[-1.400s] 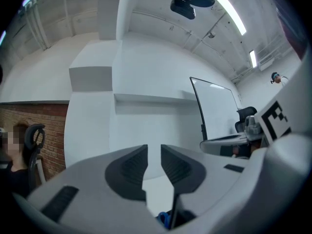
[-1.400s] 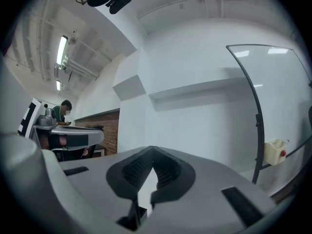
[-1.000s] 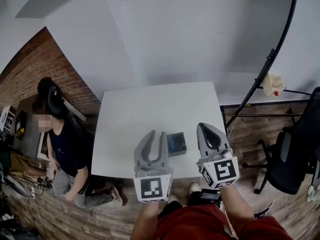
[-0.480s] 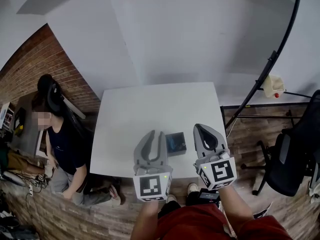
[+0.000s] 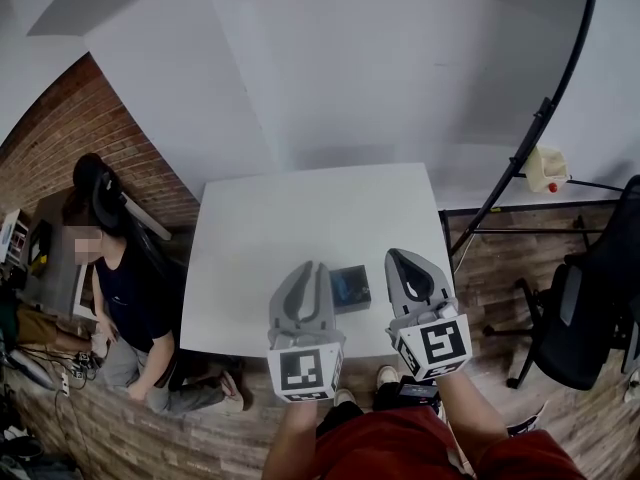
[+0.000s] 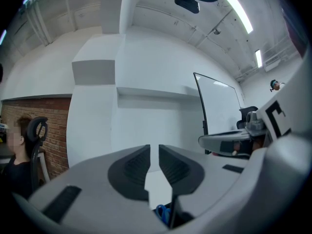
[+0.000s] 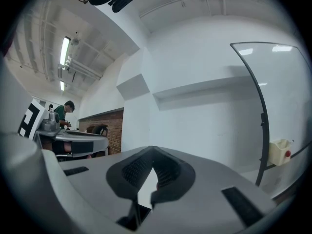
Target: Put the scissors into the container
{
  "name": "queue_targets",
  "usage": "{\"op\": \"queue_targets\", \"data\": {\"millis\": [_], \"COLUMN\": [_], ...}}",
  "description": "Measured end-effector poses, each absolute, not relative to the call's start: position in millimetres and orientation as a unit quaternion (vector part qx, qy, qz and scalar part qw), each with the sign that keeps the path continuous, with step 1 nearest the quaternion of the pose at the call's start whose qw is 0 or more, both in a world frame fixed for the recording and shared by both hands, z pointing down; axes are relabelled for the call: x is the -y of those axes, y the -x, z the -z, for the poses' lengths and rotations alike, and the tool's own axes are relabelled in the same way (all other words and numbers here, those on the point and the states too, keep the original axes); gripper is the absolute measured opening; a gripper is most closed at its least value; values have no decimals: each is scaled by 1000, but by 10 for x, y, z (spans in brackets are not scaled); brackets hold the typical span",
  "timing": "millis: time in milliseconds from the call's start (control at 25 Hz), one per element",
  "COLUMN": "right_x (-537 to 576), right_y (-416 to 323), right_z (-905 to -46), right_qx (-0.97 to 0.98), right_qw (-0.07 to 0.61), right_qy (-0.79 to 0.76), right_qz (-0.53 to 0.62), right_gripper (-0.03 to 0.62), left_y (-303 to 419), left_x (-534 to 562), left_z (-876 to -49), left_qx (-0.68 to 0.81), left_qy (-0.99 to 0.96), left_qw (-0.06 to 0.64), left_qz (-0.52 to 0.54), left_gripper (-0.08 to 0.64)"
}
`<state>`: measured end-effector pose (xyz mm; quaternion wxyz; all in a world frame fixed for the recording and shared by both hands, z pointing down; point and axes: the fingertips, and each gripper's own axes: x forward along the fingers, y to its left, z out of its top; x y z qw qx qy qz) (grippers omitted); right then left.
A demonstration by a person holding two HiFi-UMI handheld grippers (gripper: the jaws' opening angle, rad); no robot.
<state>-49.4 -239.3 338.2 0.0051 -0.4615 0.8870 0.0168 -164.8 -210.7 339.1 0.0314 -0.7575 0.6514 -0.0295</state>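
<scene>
The blue-handled scissors (image 5: 347, 286) show in the head view only as a small blue patch inside the small dark square container (image 5: 368, 292); their blades cannot be made out. In the left gripper view only a curve of the blue handles (image 6: 163, 212) peeks out low down in the slit between the jaws, and the rest is covered by the grey claw body. The right gripper view shows nothing of the scissors. Both of the person's hands are hidden behind the marker cubes.

The white rectangular bench (image 5: 300, 218) carries only the container, which sits near its front edge, between the two claws. The bench stands against a white wall on a floor of wood planks. A red brick wall runs along the left, where a seated person in dark clothes (image 5: 125, 288) is next to the bench. A black office chair (image 5: 585, 318) stands at the right, and a black curved pole (image 5: 540, 118) rises beside the bench's right edge.

The left claw (image 5: 308, 268) hangs over the front edge just left of the container, jaws a narrow slit apart, nothing between them. The right claw (image 5: 398, 256), just right of the container, has its jaw tips touching and holds nothing.
</scene>
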Motion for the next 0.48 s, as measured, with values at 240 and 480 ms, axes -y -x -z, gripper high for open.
{"op": "queue_targets", "data": {"millis": [240,480], "right_x": [2399,2400], "right_y": [492,509], "right_z": [-3368,-3360], "right_qx": [-889,-890], "right_qw": [7,8], "right_qy": [458,456], "right_qz": [-19,-19], "right_gripper": [8,8], "left_y": [1600,1596], "left_x": [2127,2144], "left_z": [-3378,-3391], "left_qx": [-649,-648], "left_qy": [760,760], "left_qw": [31,34], "left_qz": [30,36], "left_gripper": [44,26]}}
